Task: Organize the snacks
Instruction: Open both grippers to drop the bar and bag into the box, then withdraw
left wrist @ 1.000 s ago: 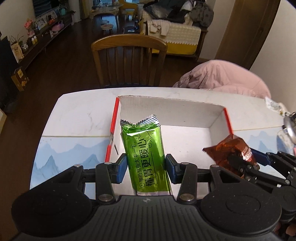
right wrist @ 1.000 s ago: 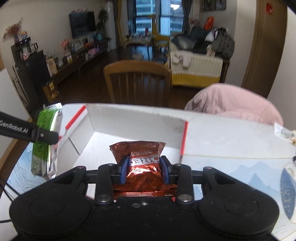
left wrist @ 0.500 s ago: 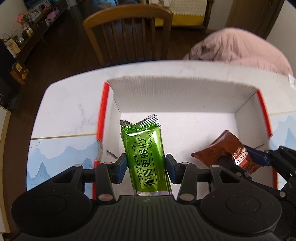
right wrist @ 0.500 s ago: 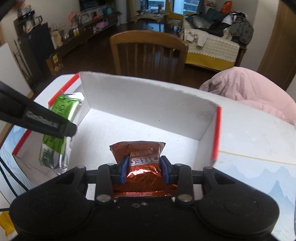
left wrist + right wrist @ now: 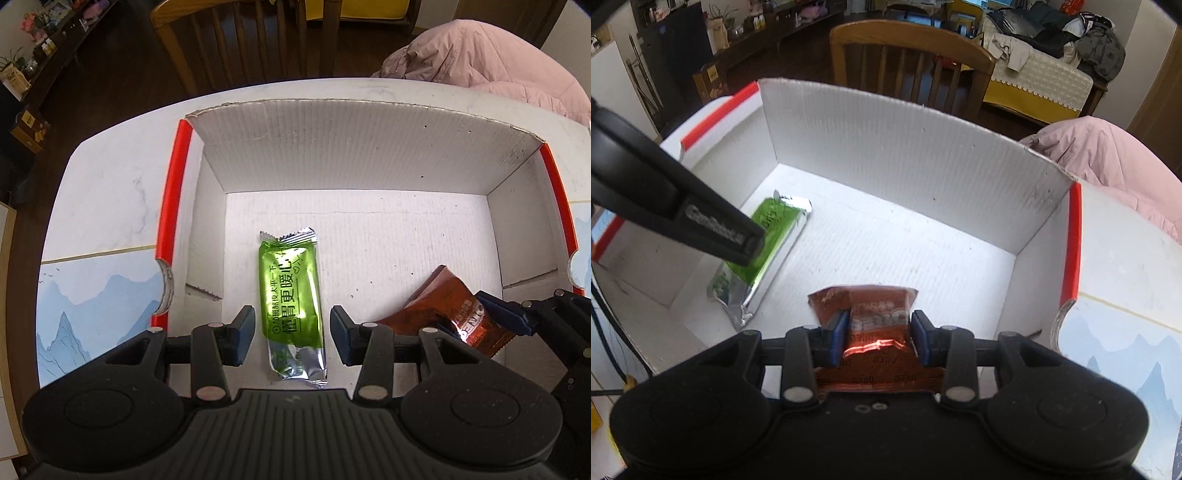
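Both packets have come down with us into the white corrugated cardboard box with red-edged side flaps [image 5: 369,155], where a second ago we carried them above its rim. Our green foil snack bar with black printed characters [image 5: 291,295] now lies flat on the box floor, lengthwise between the left gripper's [image 5: 291,336] blue pads, and a gap shows on each side of it, so that tool stands spread and no longer pinches the wrapper. From the right wrist view the same green bar [image 5: 768,236] rests left of our right tool, partly under the black finger of the left one.

Our reddish-brown crinkled foil cookie packet [image 5: 875,317] sits between the right gripper's [image 5: 878,336] blue pads, which are beginning to part; the pads look to be right at the packet's sides, and its far end is low over the box floor. In the left wrist view this brown packet [image 5: 443,310] lies just right of our left tool, near the box's right wall.

Beyond the box, ahead of both tools, stands a brown wooden slatted chair [image 5: 908,59], and to the right a pink padded garment [image 5: 1108,162] rests at the edge of the white marble-look table [image 5: 110,177] with its blue mountain-print mat [image 5: 92,302].
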{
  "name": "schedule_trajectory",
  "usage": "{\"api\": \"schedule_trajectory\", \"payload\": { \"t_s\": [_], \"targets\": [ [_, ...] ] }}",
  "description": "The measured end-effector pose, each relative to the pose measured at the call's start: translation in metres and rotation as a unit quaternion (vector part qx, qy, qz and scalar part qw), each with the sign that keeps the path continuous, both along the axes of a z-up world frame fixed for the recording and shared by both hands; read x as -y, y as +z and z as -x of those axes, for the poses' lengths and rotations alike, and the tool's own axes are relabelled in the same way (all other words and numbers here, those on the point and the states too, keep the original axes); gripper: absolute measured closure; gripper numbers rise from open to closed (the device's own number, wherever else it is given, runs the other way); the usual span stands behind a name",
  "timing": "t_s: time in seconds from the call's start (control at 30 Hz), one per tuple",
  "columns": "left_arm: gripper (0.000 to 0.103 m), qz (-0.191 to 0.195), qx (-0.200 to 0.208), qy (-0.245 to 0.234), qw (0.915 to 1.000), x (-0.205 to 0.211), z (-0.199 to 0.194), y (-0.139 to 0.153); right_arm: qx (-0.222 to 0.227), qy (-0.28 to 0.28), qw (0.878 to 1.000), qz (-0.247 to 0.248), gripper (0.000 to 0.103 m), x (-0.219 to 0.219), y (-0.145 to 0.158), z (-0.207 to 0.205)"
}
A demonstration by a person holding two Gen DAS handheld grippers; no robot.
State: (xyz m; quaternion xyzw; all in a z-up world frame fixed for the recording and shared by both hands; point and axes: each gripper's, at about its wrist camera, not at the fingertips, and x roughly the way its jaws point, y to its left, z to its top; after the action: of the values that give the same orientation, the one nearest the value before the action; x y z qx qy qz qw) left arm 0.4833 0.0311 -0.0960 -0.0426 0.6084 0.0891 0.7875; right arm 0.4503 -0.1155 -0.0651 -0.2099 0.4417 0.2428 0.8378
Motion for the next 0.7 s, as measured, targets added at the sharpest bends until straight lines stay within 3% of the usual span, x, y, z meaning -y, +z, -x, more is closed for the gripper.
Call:
{"api": "schedule_trajectory", "payload": {
  "t_s": [0.27, 0.7],
  "targets": [
    [0.059, 0.013, 0.027, 0.021, 0.9993, -0.011, 0.017, 0.016, 0.009, -0.003, 1.000, -0.003, 0.060, 0.005, 0.008, 0.008],
    [0.059, 0.037, 0.098, 0.020, 0.9943, -0.013, 0.073, 0.077, 0.041, -0.006, 0.997, -0.067, 0.057, 0.027, 0.076, 0.051]
  ]
}}
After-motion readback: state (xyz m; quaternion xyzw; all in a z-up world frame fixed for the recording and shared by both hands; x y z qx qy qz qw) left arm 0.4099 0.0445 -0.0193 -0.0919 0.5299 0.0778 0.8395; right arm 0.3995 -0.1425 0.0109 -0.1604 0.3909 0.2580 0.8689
